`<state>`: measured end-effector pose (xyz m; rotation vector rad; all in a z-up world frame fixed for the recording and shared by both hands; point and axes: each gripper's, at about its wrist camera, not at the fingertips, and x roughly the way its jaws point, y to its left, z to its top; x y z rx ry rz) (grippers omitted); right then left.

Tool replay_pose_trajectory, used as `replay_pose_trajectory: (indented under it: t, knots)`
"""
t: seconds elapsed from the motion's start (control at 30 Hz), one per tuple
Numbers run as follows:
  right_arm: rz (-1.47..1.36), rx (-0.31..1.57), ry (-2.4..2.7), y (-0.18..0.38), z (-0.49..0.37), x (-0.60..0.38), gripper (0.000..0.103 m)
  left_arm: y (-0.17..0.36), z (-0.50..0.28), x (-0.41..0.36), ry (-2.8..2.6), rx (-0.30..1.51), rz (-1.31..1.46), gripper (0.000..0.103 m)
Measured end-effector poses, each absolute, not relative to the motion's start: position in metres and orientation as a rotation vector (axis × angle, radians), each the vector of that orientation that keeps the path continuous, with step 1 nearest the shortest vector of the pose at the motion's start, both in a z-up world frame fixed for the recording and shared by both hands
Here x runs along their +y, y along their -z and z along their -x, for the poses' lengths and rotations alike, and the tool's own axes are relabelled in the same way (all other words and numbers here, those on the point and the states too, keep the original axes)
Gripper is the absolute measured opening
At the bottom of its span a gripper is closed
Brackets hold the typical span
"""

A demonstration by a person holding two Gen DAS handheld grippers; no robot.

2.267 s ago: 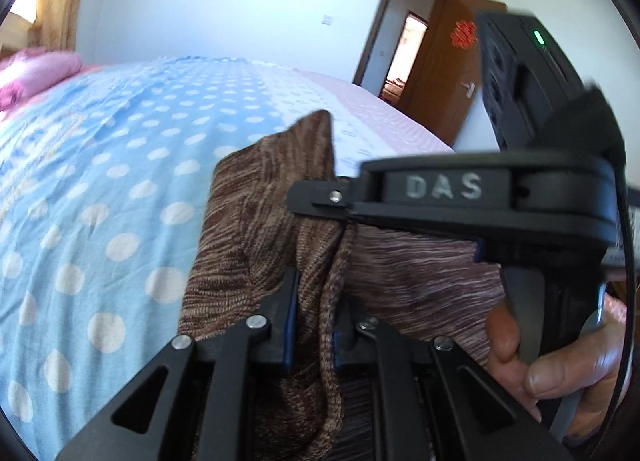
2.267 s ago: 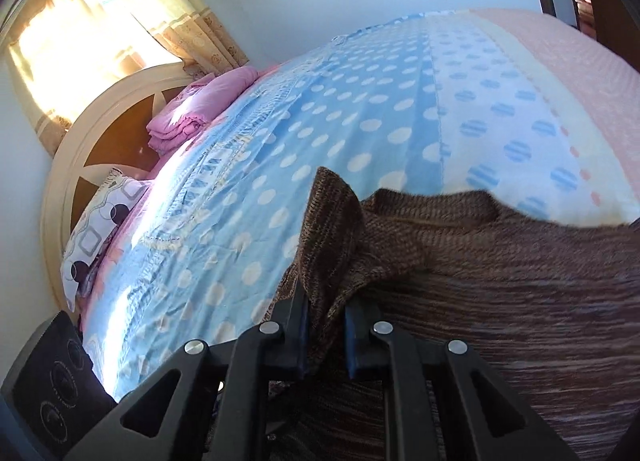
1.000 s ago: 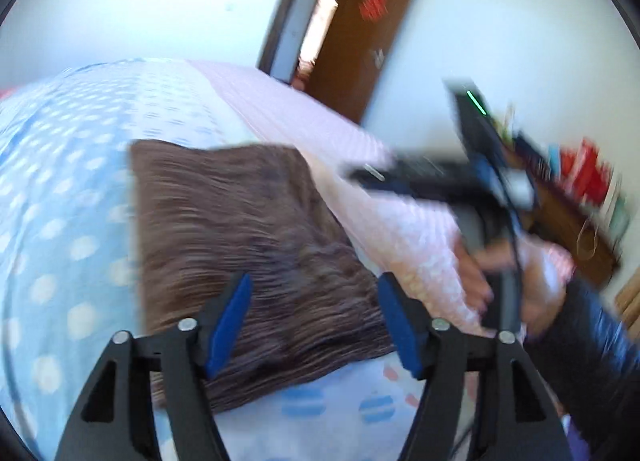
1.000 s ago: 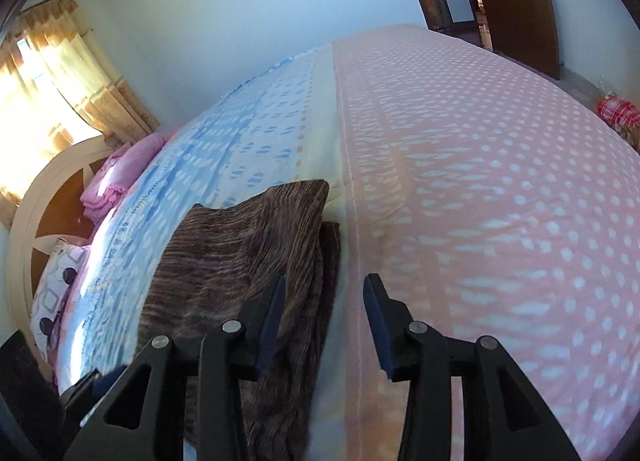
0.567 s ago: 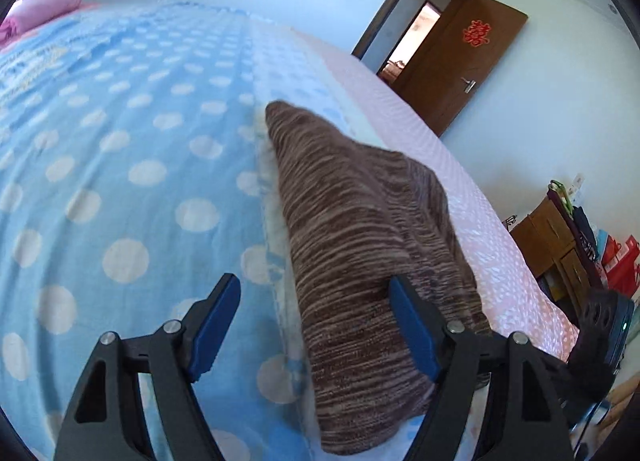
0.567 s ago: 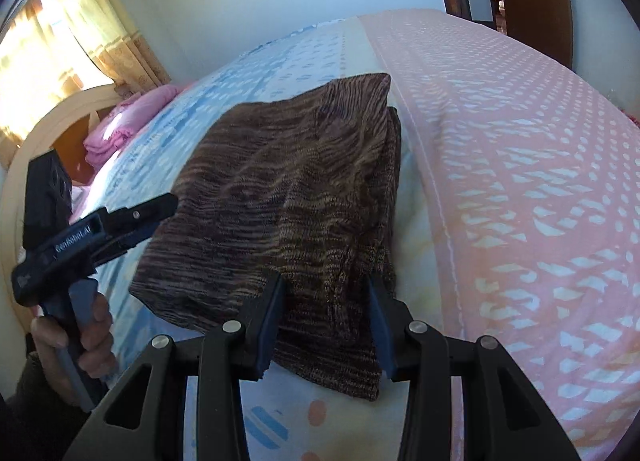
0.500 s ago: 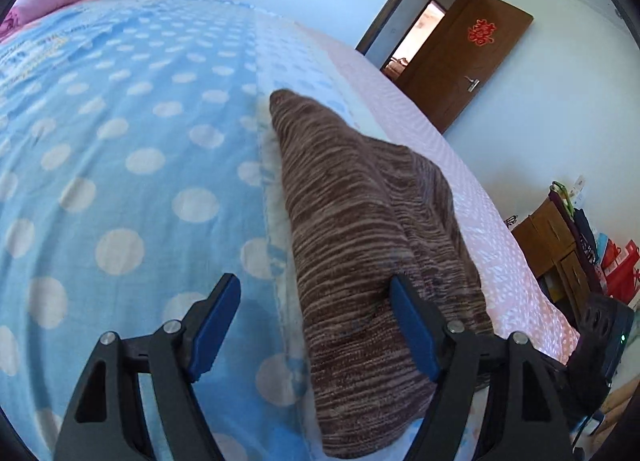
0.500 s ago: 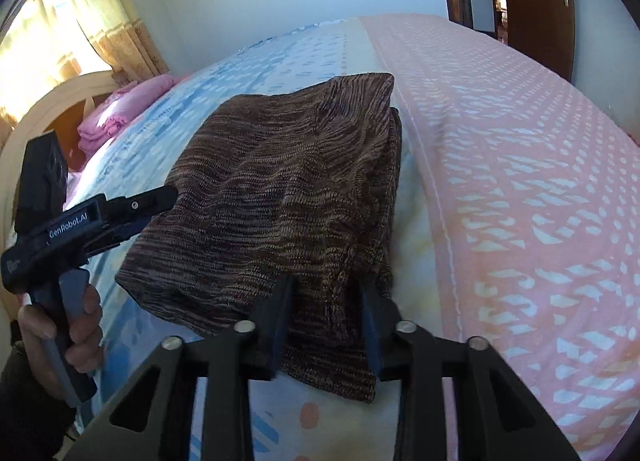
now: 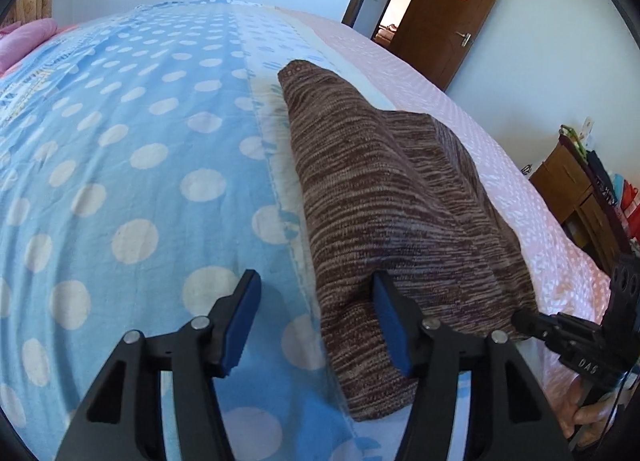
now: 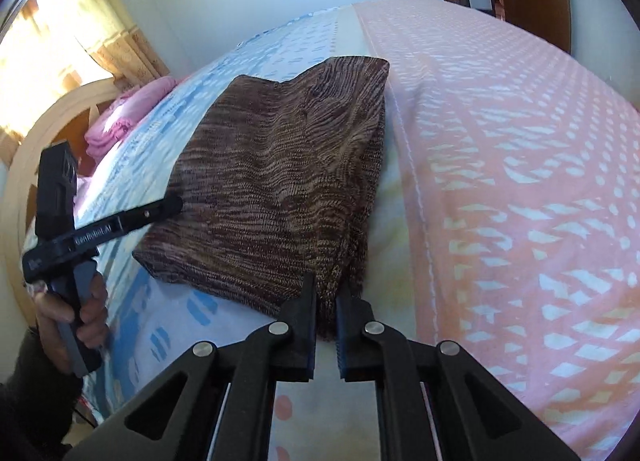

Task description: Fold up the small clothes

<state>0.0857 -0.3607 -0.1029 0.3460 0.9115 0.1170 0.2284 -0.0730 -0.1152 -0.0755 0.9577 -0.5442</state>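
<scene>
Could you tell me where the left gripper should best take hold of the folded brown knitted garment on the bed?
Probably the near left corner of the folded brown knitted garment, approached from the near edge. The left gripper, whose jaws have just been closing, already straddles that edge unclamped, while the right gripper pinches the other near corner.

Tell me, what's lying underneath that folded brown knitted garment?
The brown knitted garment rests on the bedspread, straddling its blue and pink halves. Whether anything lies between them cannot be seen; the knit covers that patch.

You have open bed left of the folded brown garment and wide pink bedspread to its right; only the garment blocks the middle.
</scene>
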Motion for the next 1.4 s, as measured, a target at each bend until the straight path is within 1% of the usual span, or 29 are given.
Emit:
replay_pose_trajectory:
  t: [0.07, 0.13, 0.23, 0.37, 0.5, 0.6, 0.63, 0.67, 0.7, 0.77, 0.93, 1.07, 1.17, 1.27, 1.4]
  knots:
    - [-0.369, 0.902, -0.118, 0.093, -0.084, -0.369, 0.010, 0.106, -0.228, -0.072, 0.539, 0.943, 0.069, 0.060]
    - [-0.344, 0.813, -0.064, 0.070, -0.078, -0.378, 0.010, 0.089, -0.227, -0.068, 0.518, 0.877, 0.056, 0.058]
    - [-0.301, 0.688, -0.023, 0.043, -0.078, -0.384, 0.010, 0.065, -0.241, -0.074, 0.511, 0.805, 0.059, 0.058]
    - [-0.248, 0.670, -0.037, 0.036, -0.119, -0.370, 0.010, 0.049, -0.273, -0.109, 0.464, 0.751, 0.036, 0.058]
    - [-0.176, 0.691, -0.035, 0.048, -0.166, -0.357, 0.010, 0.063, -0.305, -0.137, 0.385, 0.775, 0.038, 0.058]
    - [-0.134, 0.711, -0.040, 0.061, -0.199, -0.356, 0.010, 0.090, -0.320, -0.141, 0.269, 0.829, 0.013, 0.061]
    - [-0.133, 0.731, -0.050, 0.069, -0.208, -0.356, 0.010, 0.103, -0.325, -0.136, 0.244, 0.859, 0.020, 0.063]
    - [-0.137, 0.771, -0.055, 0.083, -0.217, -0.358, 0.010, 0.115, -0.328, -0.128, 0.251, 0.888, 0.063, 0.072]
    - [-0.135, 0.806, -0.049, 0.097, -0.224, -0.360, 0.010, 0.121, -0.332, -0.115, 0.270, 0.903, 0.145, 0.074]
    - [-0.175, 0.781, -0.066, 0.104, -0.223, -0.368, 0.010, 0.123, -0.337, -0.104, 0.283, 0.917, 0.200, 0.079]
    - [-0.222, 0.774, -0.078, 0.105, -0.221, -0.375, 0.010, 0.125, -0.345, -0.114, 0.276, 0.938, 0.146, 0.087]
    - [-0.223, 0.739, -0.055, 0.094, -0.209, -0.373, 0.010, 0.127, -0.344, -0.110, 0.303, 0.940, 0.178, 0.088]
    - [-0.267, 0.691, -0.074, 0.079, -0.182, -0.372, 0.010, 0.119, -0.334, -0.108, 0.324, 0.933, 0.156, 0.087]
    - [-0.213, 0.652, -0.079, 0.066, -0.149, -0.357, 0.010, 0.106, -0.311, -0.106, 0.347, 0.899, 0.104, 0.086]
    - [-0.192, 0.695, -0.095, 0.074, -0.131, -0.341, 0.010, 0.098, -0.278, -0.106, 0.339, 0.859, 0.041, 0.086]
